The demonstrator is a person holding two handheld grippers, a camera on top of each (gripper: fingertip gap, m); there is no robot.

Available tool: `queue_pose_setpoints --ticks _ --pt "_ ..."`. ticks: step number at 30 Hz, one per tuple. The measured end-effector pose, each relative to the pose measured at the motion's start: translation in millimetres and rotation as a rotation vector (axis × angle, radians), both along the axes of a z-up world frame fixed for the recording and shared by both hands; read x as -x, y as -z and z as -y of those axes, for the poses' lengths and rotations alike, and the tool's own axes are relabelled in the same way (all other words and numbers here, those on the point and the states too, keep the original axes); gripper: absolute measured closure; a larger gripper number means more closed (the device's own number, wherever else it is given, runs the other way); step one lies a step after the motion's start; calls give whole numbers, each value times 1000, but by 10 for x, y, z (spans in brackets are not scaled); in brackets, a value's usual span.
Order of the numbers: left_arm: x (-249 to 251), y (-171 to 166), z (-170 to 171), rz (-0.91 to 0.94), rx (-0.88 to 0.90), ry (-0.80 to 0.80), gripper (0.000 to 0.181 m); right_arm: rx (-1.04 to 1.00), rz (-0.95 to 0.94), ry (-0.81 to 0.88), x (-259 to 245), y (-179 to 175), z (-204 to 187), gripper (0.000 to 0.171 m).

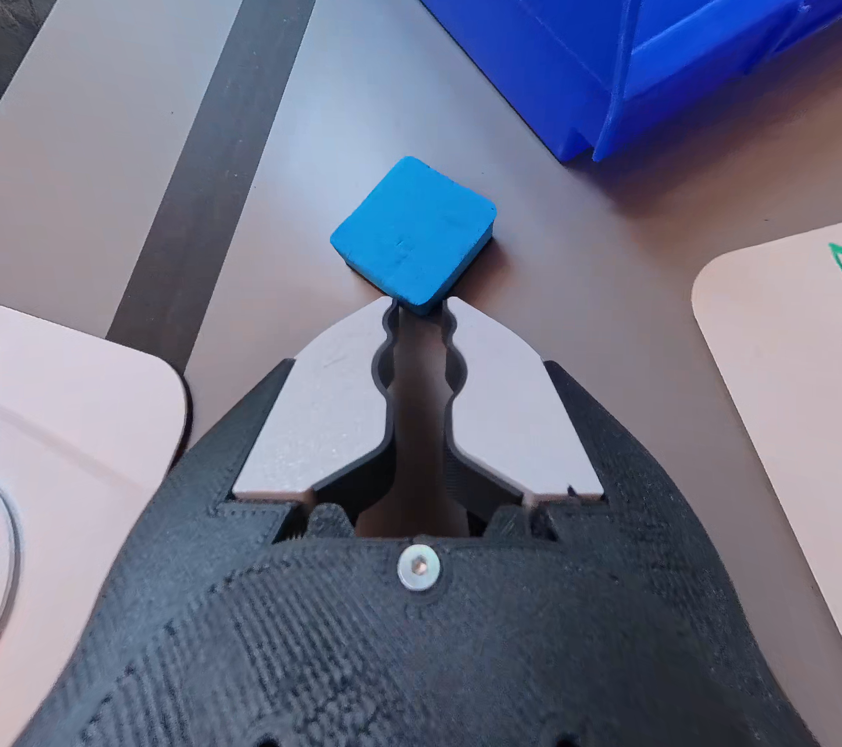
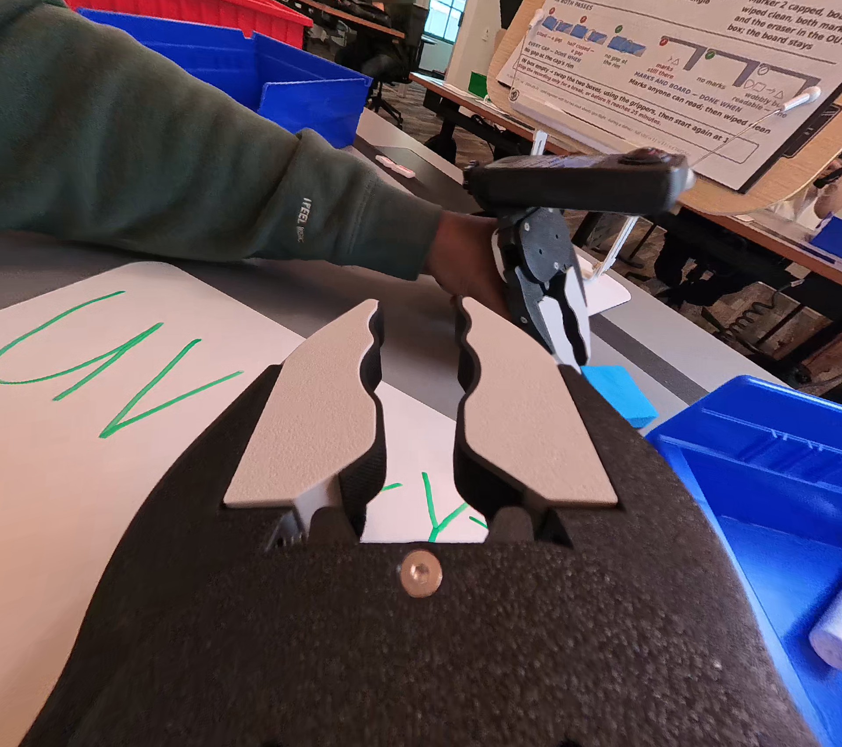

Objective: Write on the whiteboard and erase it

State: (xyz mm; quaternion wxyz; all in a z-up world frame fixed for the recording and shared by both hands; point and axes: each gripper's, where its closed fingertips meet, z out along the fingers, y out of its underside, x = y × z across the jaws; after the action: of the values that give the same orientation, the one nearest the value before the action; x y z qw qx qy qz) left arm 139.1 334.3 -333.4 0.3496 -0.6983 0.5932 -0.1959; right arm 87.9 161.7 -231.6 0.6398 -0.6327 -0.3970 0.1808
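Observation:
A square blue eraser (image 1: 412,235) lies on the grey table (image 1: 524,269). My left gripper (image 1: 420,305) points down at it, jaws a narrow gap apart, with the eraser's near corner between the tips. The right wrist view shows the same gripper (image 2: 575,353) held by a hand in a green sleeve (image 2: 182,160), tips at the eraser (image 2: 619,399). The whiteboard (image 2: 114,497) lies flat and bears green marker strokes; its corner shows in the left wrist view (image 1: 774,383). My right gripper (image 2: 419,315) is open and empty above the whiteboard.
A blue bin (image 1: 592,18) stands just beyond the eraser; it also shows at the right (image 2: 752,474), holding a white object (image 2: 825,643). Another blue bin (image 2: 282,82) and a red bin (image 2: 173,0) stand behind the arm. An instruction sheet on a stand (image 2: 683,41) rises beyond the table, its pale base (image 1: 68,429) left of my left gripper.

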Motion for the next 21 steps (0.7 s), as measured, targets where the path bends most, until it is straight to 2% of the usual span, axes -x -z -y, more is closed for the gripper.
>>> queue_pose_setpoints --ticks 4,7,10,13,17,21 --pt "44 -70 44 7 36 34 141 13 14 2 22 58 -25 142" --pt "41 -104 54 -17 70 53 118 0 32 11 18 67 -26 142" --pt "-17 -98 -31 -74 29 104 102 -5 30 16 15 52 -34 142" --pt "-107 -35 -72 -127 85 156 92 -7 46 24 2 80 -45 142" --pt "-177 45 -94 -192 92 226 94 -17 39 38 -45 43 -46 143" --pt "-185 41 4 -194 106 271 120 -3 9 40 -90 15 -63 143"
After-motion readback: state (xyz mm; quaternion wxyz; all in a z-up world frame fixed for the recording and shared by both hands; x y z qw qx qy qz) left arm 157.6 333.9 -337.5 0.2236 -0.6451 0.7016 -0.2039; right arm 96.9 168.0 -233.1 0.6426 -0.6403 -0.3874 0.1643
